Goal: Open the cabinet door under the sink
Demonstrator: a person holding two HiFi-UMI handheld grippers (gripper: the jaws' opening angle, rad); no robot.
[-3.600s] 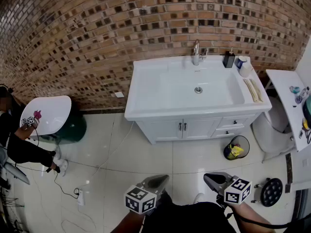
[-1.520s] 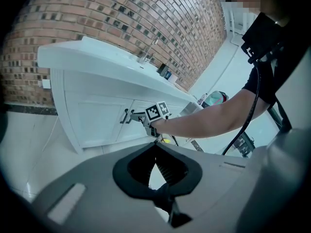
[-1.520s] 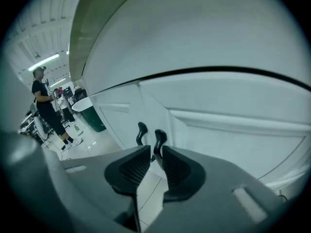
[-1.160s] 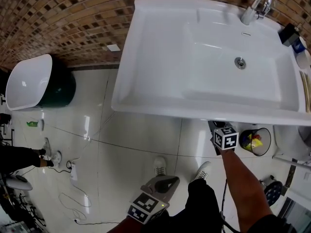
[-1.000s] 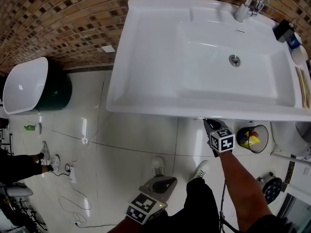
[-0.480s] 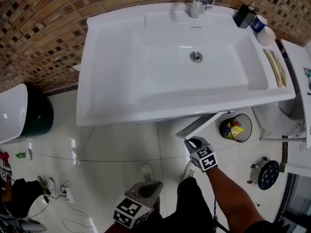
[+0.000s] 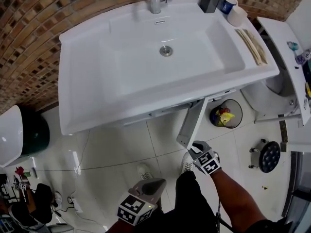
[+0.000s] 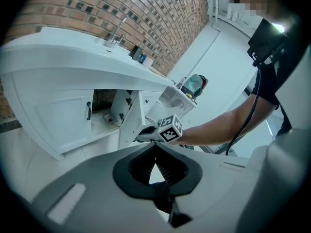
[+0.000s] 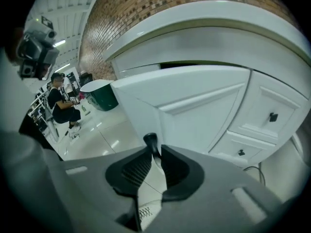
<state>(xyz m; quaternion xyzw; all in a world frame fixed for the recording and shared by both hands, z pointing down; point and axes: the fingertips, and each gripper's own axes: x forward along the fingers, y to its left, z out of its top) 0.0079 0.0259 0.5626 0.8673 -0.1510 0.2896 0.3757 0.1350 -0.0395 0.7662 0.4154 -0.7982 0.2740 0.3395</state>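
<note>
The white sink (image 7: 92,96) sits on a white cabinet against a brick wall. Its right-hand cabinet door (image 7: 193,121) stands swung out toward me, and the dark inside shows behind it (image 8: 102,101). My right gripper (image 7: 191,147) is at the door's free edge, shut on the dark door handle (image 9: 150,141), with the white door panel (image 9: 194,106) just beyond. The left-hand door (image 8: 58,115) stays closed. My left gripper (image 7: 156,183) hangs low near my legs, shut on nothing (image 8: 155,149), and faces the cabinet from the left.
A round bin with rubbish (image 7: 225,115) stands right of the open door, with a toilet (image 7: 266,93) and a black round object (image 7: 268,155) further right. Two drawers (image 9: 272,116) flank the door. A green-and-white tub (image 7: 22,132) stands left. A seated person (image 9: 62,106) is beyond.
The right gripper has pulled back toward me with the handle, and the door has swung from shut to wide open. The left gripper has stayed low.
</note>
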